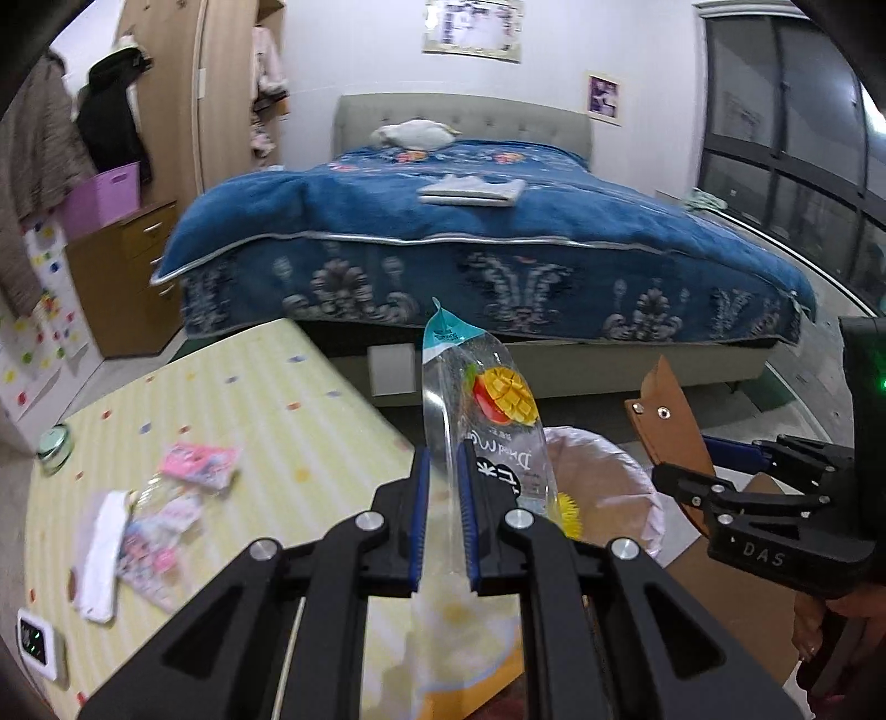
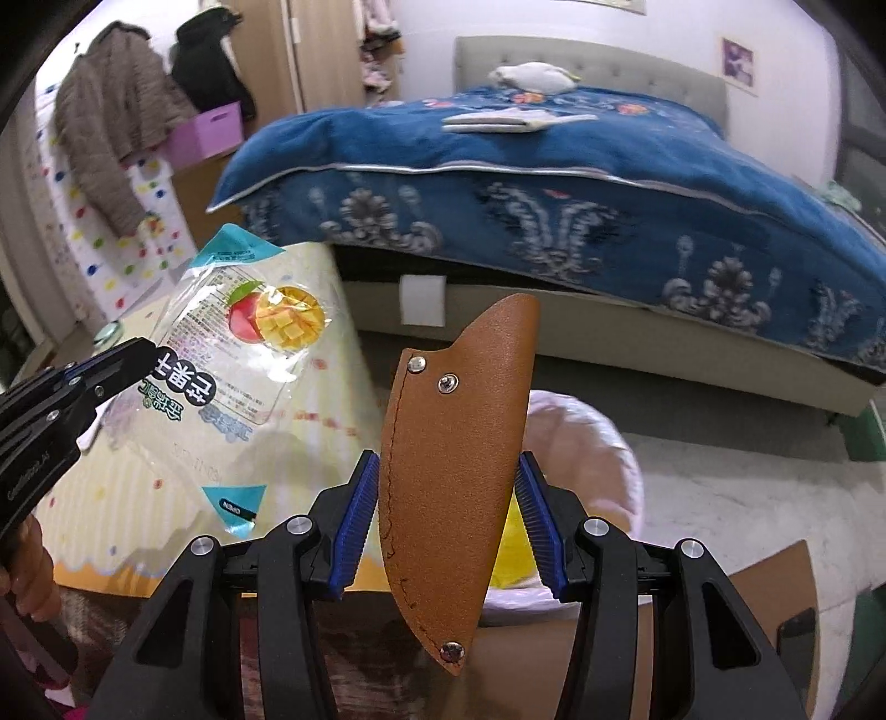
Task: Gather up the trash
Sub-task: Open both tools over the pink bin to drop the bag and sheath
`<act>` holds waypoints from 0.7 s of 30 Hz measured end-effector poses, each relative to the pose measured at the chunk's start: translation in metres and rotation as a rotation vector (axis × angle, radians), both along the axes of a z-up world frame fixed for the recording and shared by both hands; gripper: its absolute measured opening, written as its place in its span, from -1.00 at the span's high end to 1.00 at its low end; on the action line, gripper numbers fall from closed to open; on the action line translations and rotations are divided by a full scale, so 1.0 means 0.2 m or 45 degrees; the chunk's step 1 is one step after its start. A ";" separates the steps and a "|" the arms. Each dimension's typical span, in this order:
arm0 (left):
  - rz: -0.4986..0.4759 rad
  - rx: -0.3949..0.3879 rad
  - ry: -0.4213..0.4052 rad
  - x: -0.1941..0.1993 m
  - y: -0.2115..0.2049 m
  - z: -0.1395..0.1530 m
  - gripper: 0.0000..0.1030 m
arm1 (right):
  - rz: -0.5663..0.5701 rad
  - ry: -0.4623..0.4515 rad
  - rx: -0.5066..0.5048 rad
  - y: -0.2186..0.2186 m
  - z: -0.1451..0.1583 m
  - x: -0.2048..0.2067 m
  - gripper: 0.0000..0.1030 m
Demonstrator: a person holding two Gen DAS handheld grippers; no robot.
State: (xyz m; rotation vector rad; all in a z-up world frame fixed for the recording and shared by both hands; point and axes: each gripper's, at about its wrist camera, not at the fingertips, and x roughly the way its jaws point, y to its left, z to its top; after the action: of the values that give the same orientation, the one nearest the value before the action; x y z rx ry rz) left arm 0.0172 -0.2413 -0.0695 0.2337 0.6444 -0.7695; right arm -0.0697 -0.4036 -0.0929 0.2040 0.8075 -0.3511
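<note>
While both grippers hold trash, a pink-lined bin point(image 1: 603, 482) sits below.
Left gripper point(image 1: 443, 515) pinches a clear mango wrapper point(image 1: 487, 421); right gripper point(image 2: 448, 515) clamps a brown leather sheath point(image 2: 454, 443).

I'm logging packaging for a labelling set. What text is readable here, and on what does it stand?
"DAS": right gripper body.
"Dried M…", cut off: mango wrapper in the left gripper.
Large Asian characters on the wrapper: upside down, not legible to me.
Wrapper fine print, wall posters: too blurred.
</note>
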 end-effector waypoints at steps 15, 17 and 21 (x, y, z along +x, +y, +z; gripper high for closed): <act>-0.159 0.103 0.020 0.03 -0.50 -0.23 0.80 | -0.144 0.000 0.081 -0.35 -0.18 -0.03 0.02; -0.165 0.104 0.025 0.05 -0.54 -0.25 0.73 | -0.152 -0.016 0.092 -0.38 -0.18 -0.02 -0.02; -0.166 0.092 0.041 0.09 -0.63 -0.29 0.35 | -0.183 -0.054 0.092 -0.44 -0.19 -0.01 -0.25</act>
State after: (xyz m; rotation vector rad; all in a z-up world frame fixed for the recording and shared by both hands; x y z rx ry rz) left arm 0.0355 -0.3665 -0.1271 0.3325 0.6931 -0.8772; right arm -0.0715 -0.4919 -0.1309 0.3372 0.7659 -0.4519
